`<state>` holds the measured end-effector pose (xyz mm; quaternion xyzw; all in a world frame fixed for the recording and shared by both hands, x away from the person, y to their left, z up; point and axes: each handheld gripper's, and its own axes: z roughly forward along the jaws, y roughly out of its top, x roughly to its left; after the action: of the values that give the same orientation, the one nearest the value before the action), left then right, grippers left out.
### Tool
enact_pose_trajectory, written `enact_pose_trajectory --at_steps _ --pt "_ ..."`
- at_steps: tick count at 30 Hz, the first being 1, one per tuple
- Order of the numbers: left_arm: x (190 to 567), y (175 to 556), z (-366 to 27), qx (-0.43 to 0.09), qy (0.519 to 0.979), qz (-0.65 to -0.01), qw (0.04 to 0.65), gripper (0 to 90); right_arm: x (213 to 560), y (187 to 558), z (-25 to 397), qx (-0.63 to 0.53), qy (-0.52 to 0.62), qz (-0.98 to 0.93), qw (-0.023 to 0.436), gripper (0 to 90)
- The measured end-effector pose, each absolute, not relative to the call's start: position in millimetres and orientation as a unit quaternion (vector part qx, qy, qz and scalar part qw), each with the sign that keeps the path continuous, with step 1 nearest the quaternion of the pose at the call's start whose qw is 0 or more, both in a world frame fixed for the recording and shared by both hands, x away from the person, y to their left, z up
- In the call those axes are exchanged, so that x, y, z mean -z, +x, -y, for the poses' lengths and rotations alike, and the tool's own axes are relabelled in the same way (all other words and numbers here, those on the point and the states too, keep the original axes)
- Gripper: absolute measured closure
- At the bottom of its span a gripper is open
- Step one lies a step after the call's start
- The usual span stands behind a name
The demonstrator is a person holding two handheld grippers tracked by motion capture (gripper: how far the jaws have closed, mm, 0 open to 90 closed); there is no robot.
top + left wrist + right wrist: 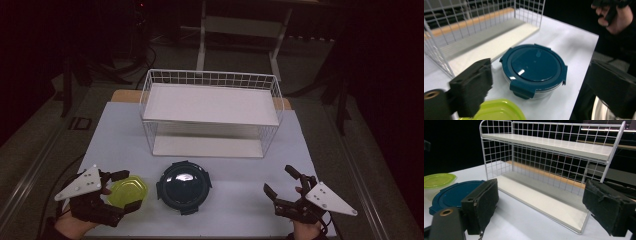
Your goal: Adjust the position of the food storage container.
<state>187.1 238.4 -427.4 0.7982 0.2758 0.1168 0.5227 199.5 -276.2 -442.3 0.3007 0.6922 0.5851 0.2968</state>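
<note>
Both grippers sit at the near edge of the tabletop [120, 135]; left gripper [127, 190] is released, jaws spread with the yellow-green lidded container [129, 191] between them, not clamped; right gripper [280, 186] also released, empty, well apart from everything at the right.

Layout: yellow-green container at near left; blue-lidded round container [183, 186] just beside it toward centre, clear body, four lid latches, glossy top; white wire rack [210, 112] behind both, two shelves, both bare; open front faces the person.

Judgement: step in hand is the grasp on the yellow-green container, likely bound for the rack.

How to do it well:
- centre the jaws on the container body under the lid rim, not on the lid edge; the lid looks thin and could flex or pop
- close square across the widest part; the near jaw already stands close to the side wall, so slide in level rather than dropping from above
- watch the blue-lidded container next door; the far jaw passes near it, so a nudge is possible
- lift straight up before moving toward the rack; the lower shelf has little headroom under the upper one, so go in low and flat

Right gripper can hold off or steady the rack.
</note>
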Motion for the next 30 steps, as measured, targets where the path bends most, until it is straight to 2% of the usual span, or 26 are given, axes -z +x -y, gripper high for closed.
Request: enact_pose_trajectory --at_steps 1,3,8,10,20,26,30 --pt "428.0 189.1 -237.3 -0.114 0.803 -0.274 0.517 13.1 442.3 199.4 276.2 -0.585 0.300 -0.692 0.297 13.1" --pt "430.1 192.8 -235.2 -0.102 0.810 -0.269 0.510 15.4 442.0 199.1 276.1 -0.585 0.299 -0.692 0.298 13.1" --pt "437.0 199.4 -230.3 -0.098 0.828 -0.268 0.482 32.4 442.4 199.6 276.5 -0.587 0.300 -0.691 0.296 13.1" --pt "439.1 201.1 -228.7 -0.094 0.835 -0.270 0.469 34.0 442.5 199.7 276.5 -0.587 0.300 -0.692 0.295 13.1" --pt "456.7 211.2 -216.4 -0.079 0.865 -0.310 0.388 72.4 443.2 200.0 275.0 -0.586 0.297 -0.696 0.290 13.1" --pt "461.5 214.5 -201.3 -0.077 0.875 -0.331 0.344 86.1 443.8 200.7 274.8 -0.586 0.297 -0.697 0.287 13.1" --pt "462.2 217.5 -194.2 -0.079 0.883 -0.329 0.327 88.1 443.9 200.8 274.9 -0.586 0.297 -0.697 0.286 13.1"
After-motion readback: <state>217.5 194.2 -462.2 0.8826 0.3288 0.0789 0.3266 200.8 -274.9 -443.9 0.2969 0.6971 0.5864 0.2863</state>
